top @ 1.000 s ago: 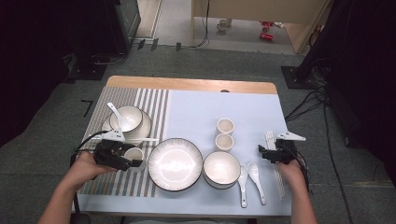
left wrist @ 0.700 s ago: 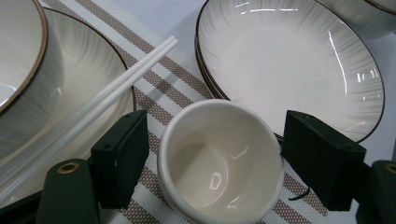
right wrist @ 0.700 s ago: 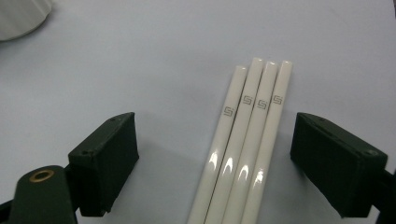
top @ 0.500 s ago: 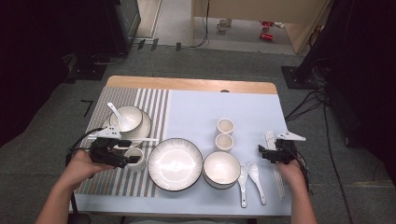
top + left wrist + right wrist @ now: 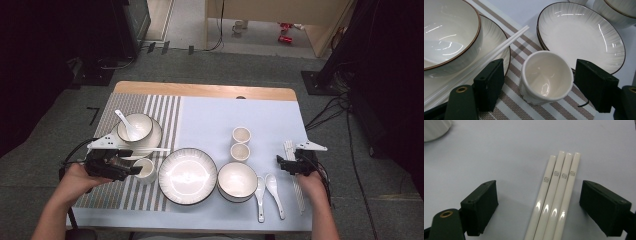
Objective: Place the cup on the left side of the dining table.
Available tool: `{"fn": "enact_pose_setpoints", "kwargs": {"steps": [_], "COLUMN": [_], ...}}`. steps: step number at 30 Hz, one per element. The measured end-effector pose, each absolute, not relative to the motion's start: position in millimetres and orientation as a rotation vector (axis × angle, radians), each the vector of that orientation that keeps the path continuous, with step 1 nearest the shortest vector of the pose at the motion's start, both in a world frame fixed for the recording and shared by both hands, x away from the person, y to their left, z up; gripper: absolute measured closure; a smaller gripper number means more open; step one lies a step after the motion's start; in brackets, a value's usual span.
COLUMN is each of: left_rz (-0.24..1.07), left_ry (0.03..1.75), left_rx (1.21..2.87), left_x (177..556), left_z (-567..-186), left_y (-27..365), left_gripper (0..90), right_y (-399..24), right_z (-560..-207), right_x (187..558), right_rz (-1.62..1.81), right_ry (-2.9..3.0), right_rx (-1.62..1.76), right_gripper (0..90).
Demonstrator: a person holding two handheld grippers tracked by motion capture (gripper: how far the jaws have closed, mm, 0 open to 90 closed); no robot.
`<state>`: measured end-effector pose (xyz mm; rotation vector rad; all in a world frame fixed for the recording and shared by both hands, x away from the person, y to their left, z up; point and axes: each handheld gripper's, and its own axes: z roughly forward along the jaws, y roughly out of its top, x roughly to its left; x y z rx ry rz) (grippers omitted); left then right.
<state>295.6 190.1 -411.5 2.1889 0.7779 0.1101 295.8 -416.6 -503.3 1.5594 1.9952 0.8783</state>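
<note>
Cup (image 5: 545, 76) | between spread left jaws, untouched, unmoved | right jaws spread over chopsticks (image 5: 555, 195)

The person's forearms are bare, with no sleeve on either. Each hand carries a black 2-jaw gripper. The left gripper (image 5: 134, 170) has a pale grey 3-cornered plate on top and a thin black cable looping from its rear. The right gripper (image 5: 279, 161) bears the same grey plate and a black cable trailing behind. Up close, the left gripper's pads (image 5: 489, 82) are blocky, matte, dark green-black, with a small screw recess; a brass-ringed hole marks the arm below. The right gripper's pads (image 5: 605, 206) match them.
</note>
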Motion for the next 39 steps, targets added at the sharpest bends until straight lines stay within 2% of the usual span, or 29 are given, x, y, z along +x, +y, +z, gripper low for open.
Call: {"fn": "enact_pose_setpoints", "kwargs": {"steps": [19,29,39], "left_rz": [0.161,0.207,0.174], "left_ry": [0.842,0.787,0.770], "left_rx": [2.131,2.173,2.195], "left_x": [289,279,281], "left_z": [-419,-439,-462], "left_y": [225,236,238], "left_gripper": [26.2,26.4,26.3], "right_y": [-416,-417,-417], "right_z": [-503,-503,-503], "right_x": [296,296,296], "right_rz": [0.877,0.877,0.877], "right_ry": [1.995,1.995,1.994], "right_rx": [1.558,1.558,1.559], "right_gripper": [14.5,14.5,14.5]}}
